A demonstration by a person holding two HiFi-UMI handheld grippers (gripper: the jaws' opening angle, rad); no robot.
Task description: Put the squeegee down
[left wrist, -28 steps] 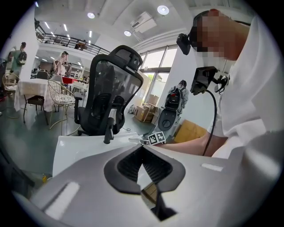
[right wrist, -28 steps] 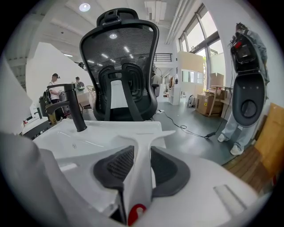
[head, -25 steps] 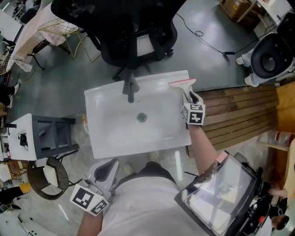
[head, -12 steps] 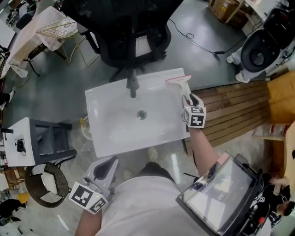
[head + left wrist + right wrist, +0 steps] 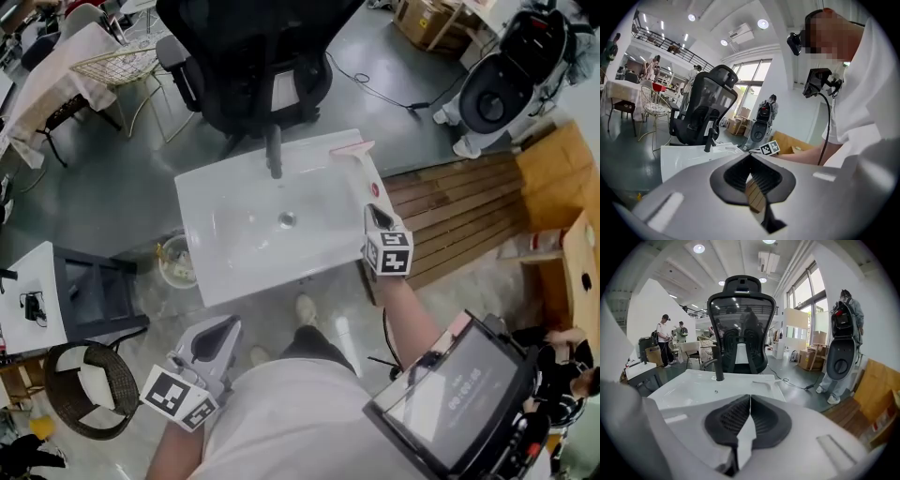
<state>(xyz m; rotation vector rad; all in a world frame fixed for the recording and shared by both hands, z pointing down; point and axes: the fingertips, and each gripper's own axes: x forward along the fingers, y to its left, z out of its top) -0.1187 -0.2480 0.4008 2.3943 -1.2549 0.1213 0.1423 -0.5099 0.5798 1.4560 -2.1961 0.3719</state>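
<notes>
The squeegee (image 5: 354, 156), pink blade and white handle, lies on the right rim of the white sink (image 5: 234, 253); in the right gripper view it shows as a pale shape (image 5: 765, 380) on that rim. My right gripper (image 5: 375, 215) is just off the sink's right edge, a little nearer me than the handle's end and apart from it. Its jaws are closing, tips together in the right gripper view (image 5: 750, 397), with nothing between them. My left gripper (image 5: 217, 332) hangs low by my left side, in front of the sink, shut and empty (image 5: 751, 157).
A black faucet (image 5: 274, 150) stands at the sink's back edge, with a black office chair (image 5: 253, 66) behind it. Wooden planks (image 5: 459, 211) lie to the right. A grey stand (image 5: 84, 291), a wicker stool (image 5: 89, 384) and a small bucket (image 5: 173, 262) are at the left.
My right gripper has let go of the squeegee handle and drawn back toward me, jaws coming together. The squeegee stays on the sink's rim. The left gripper stays low at my side.
</notes>
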